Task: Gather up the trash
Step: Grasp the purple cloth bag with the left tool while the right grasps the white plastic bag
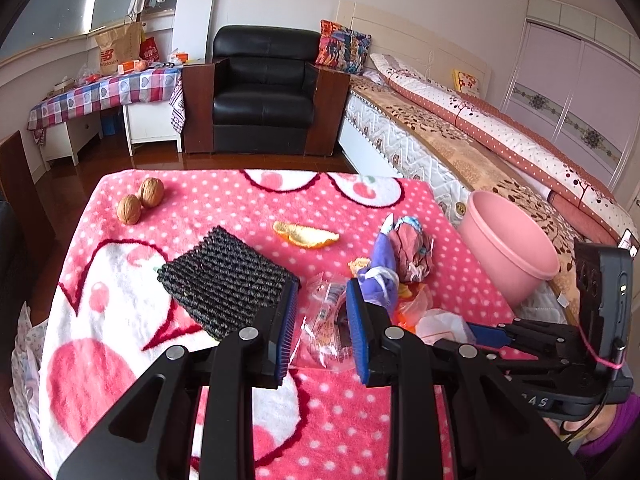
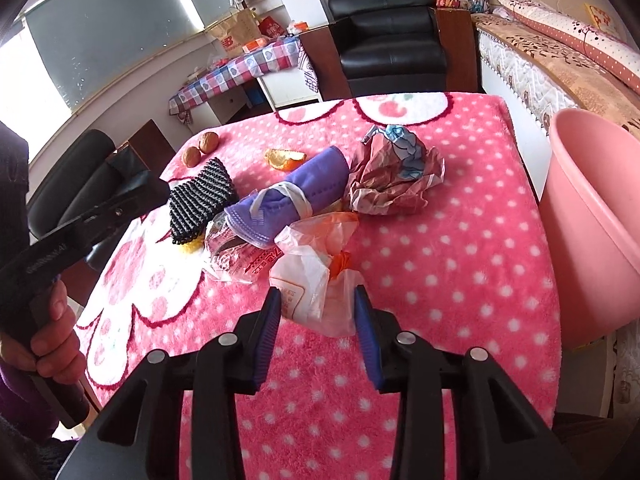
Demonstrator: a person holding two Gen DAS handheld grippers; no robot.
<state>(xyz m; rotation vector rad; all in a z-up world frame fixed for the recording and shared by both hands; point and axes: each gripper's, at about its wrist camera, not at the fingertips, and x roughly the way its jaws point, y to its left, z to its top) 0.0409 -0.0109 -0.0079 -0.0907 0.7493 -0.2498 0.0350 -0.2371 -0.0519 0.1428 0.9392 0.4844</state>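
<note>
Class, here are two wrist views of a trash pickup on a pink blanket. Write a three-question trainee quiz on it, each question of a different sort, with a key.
1. True or false: the two walnuts touch each other.
2. Multiple choice: the pink bin stands A) at the table's right edge, by the bed; B) on the armchair; C) at the middle of the table.
3. Fill in: the right gripper has its jaws open on either side of a thin ____ bag.

Key
1. True.
2. A.
3. Plastic. The left gripper, also open, stands over a clear wrapper beside the dark knitted cloth.
</note>
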